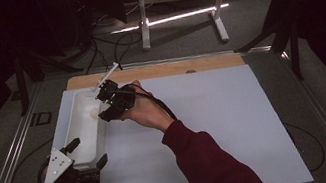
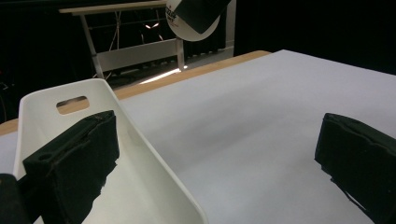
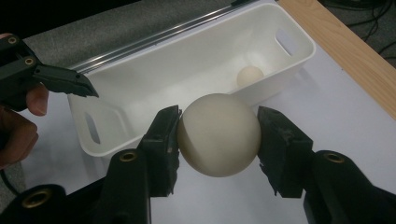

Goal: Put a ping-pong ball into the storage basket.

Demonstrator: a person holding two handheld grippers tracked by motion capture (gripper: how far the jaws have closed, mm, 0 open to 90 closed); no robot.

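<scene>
Above the long side wall of the white bin (image 3: 196, 60), the right gripper (image 3: 218, 135) holds a cream ball (image 3: 218, 134) pinched between its two black jaws, clear of the table and not yet over the bin's hollow. One smaller-looking ball (image 3: 250, 74) already lies on the bin's floor near the far end with the handle slot, so part of the work appears done. At the bin's near end the left gripper (image 1: 88, 153) stands with its jaws spread wide, one jaw inside the bin and the other outside over the white table (image 1: 218, 127), straddling the wall without pinching it; it seems placed to steady the bin. What looks to be left is to carry the held ball over the rim and release it beside the first. No further loose balls can be made out on the table in the high view.
</scene>
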